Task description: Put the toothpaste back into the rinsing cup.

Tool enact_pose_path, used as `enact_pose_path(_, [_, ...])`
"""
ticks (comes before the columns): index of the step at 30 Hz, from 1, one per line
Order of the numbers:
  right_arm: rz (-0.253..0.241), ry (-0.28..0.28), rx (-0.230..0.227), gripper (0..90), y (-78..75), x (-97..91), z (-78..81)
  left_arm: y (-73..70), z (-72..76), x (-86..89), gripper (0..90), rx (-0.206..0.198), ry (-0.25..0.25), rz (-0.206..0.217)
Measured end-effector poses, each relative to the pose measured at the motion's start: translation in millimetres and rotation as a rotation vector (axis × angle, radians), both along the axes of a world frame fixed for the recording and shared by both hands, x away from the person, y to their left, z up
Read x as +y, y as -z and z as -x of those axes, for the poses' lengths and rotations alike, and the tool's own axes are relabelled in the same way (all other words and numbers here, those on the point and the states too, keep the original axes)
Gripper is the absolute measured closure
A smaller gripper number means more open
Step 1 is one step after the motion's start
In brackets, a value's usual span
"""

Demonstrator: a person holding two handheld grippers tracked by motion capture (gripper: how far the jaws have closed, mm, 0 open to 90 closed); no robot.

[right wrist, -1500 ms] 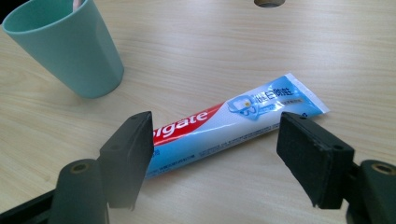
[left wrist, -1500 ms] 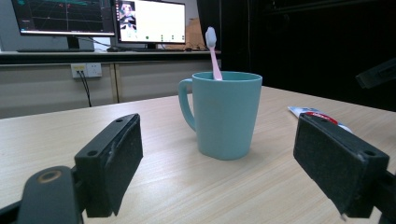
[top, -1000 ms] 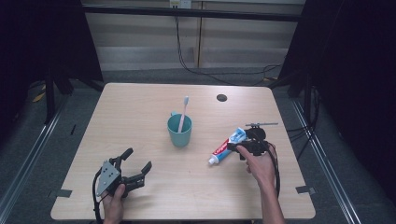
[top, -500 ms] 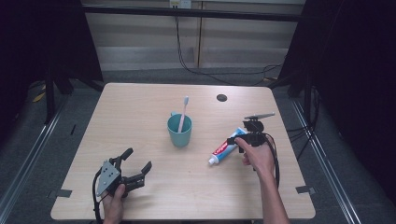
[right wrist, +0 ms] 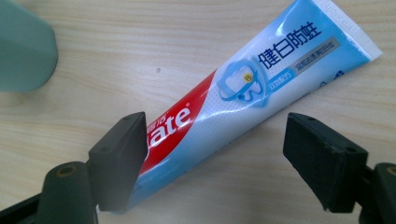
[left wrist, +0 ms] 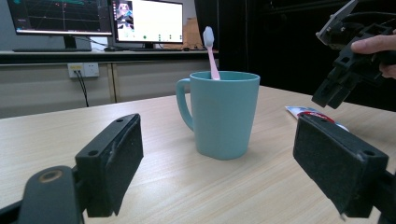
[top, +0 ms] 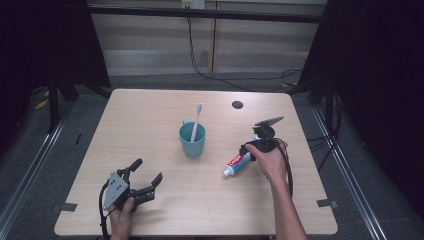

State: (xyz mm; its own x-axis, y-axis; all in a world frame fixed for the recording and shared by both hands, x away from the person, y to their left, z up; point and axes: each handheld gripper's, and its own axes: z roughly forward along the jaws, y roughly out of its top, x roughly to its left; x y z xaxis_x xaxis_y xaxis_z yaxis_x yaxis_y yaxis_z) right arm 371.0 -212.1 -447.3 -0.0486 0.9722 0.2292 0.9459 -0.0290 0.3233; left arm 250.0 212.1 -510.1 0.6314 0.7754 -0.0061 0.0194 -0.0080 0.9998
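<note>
Toothpaste tube flat on table, right of teal cup holding toothbrush. Right tool poised over tube, jaws just widened, straddling without pinching. Left tool spread, empty, near front-left edge.

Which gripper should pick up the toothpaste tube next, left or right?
Right. The right gripper hangs directly over the toothpaste tube, jaws open on either side of it. The left gripper sits far off, with the teal cup nearer.
</note>
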Motion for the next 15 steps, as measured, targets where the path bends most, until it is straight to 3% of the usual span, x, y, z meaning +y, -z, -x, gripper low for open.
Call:
enact_pose_path(2, [0.005,0.001,0.006,15.6,2.1,1.5,-1.4,0.0,0.0,0.0,15.8,-0.001,0.001,0.001])
enact_pose_path(7, [0.021,0.015,0.019,17.0,5.8,6.0,-4.2,-0.1,-0.2,0.0,15.9,0.001,-0.003,-0.003])
enact_pose_path(15, [0.028,-0.012,0.034,15.5,15.1,12.5,-7.4,0.0,0.0,0.3,15.9,-0.002,-0.001,-0.006])
